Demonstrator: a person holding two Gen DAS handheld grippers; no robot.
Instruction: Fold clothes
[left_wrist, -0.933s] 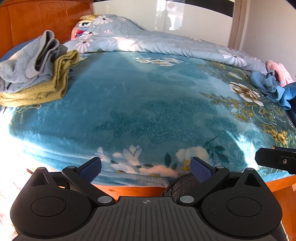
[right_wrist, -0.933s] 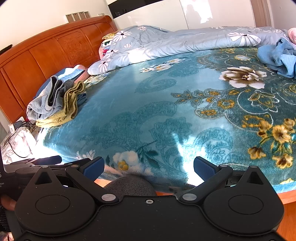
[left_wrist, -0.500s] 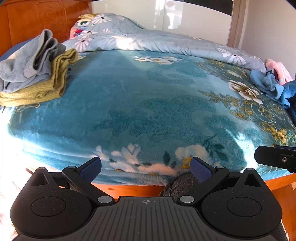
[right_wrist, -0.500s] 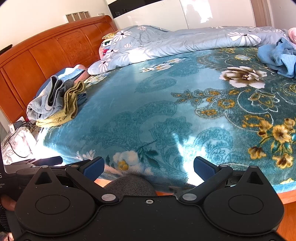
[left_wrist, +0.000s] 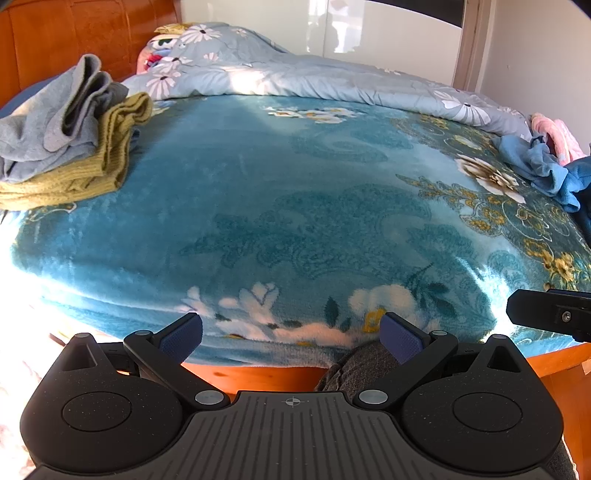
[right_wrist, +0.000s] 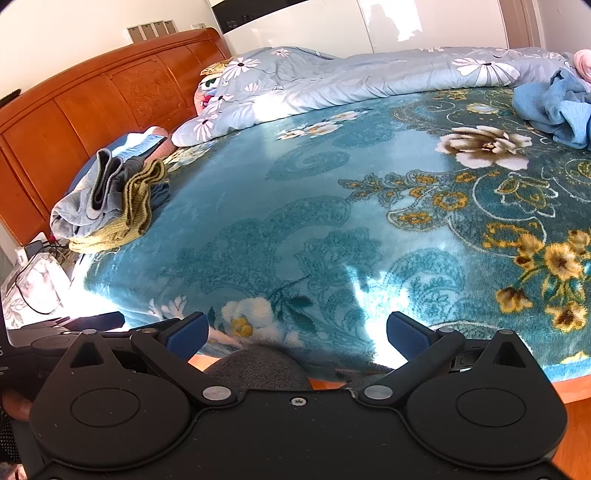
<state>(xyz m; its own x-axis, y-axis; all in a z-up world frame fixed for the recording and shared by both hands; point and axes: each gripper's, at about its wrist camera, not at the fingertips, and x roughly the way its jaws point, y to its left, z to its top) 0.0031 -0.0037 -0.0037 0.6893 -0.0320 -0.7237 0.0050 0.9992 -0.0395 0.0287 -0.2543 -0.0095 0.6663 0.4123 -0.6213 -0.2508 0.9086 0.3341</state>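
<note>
A folded grey garment (left_wrist: 55, 125) lies on a folded olive knit (left_wrist: 92, 173) at the bed's left, near the headboard; the same stack shows as grey garment (right_wrist: 88, 199) and olive knit (right_wrist: 136, 210) in the right wrist view. A crumpled blue garment (left_wrist: 543, 170) (right_wrist: 557, 107) lies at the far right, with a pink one (left_wrist: 557, 136) behind it. My left gripper (left_wrist: 291, 334) hangs open and empty at the bed's near edge. My right gripper (right_wrist: 297, 334) is open and empty too, beside it.
A teal floral blanket (left_wrist: 295, 206) (right_wrist: 332, 229) covers the bed. A pale blue flowered duvet (left_wrist: 295, 77) (right_wrist: 351, 81) is bunched along the far side. The orange wooden headboard (right_wrist: 96, 107) stands at left. A grey-clad knee (right_wrist: 258, 365) rests against the bed frame.
The left gripper's view has shifted slightly, with the clothes stack a little lower and to the right. The right gripper has stayed still. Both stay open.
</note>
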